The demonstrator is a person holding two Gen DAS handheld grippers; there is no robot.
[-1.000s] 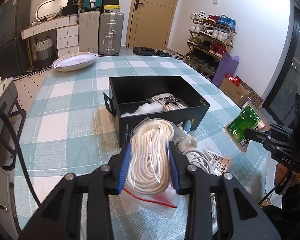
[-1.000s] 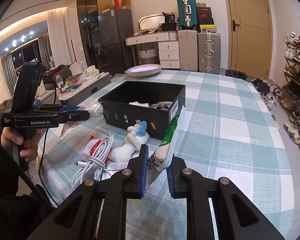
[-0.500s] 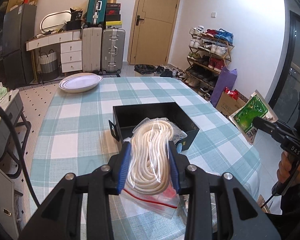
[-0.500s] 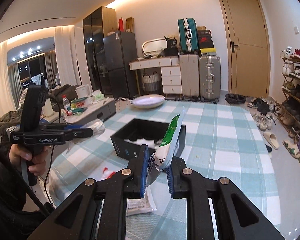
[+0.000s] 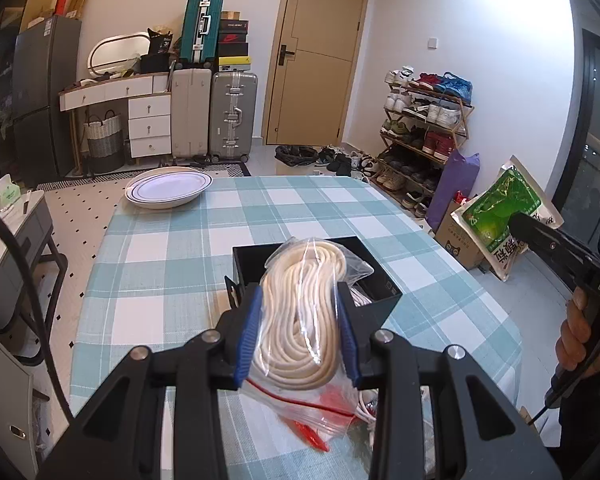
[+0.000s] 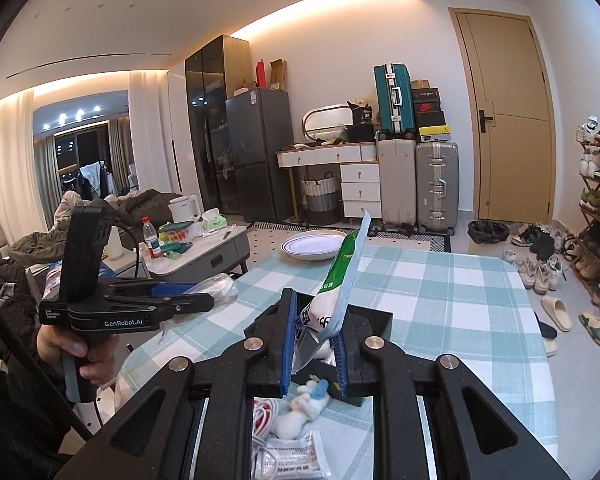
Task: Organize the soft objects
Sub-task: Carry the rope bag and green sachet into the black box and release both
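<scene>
My left gripper (image 5: 298, 332) is shut on a clear zip bag of coiled white rope (image 5: 304, 320) and holds it high above the table, over the black box (image 5: 380, 280). My right gripper (image 6: 315, 340) is shut on a green and white snack packet (image 6: 342, 280), also raised; the packet shows in the left wrist view (image 5: 504, 212). The left gripper with its bag shows at the left of the right wrist view (image 6: 204, 296). Below the right gripper lie a small white plush toy (image 6: 304, 404), a white cable (image 6: 262, 412) and a flat white packet (image 6: 292, 456).
The table has a teal checked cloth (image 5: 320, 216). A white oval plate (image 5: 168, 188) sits at its far end. Suitcases (image 5: 232, 116), a dresser and a door stand behind. A shoe rack (image 5: 424, 120) is to the right, a low side table (image 6: 204, 252) to the left.
Both grippers have risen well above the table with their loads. The box and the loose items now look smaller and lower in both views.
</scene>
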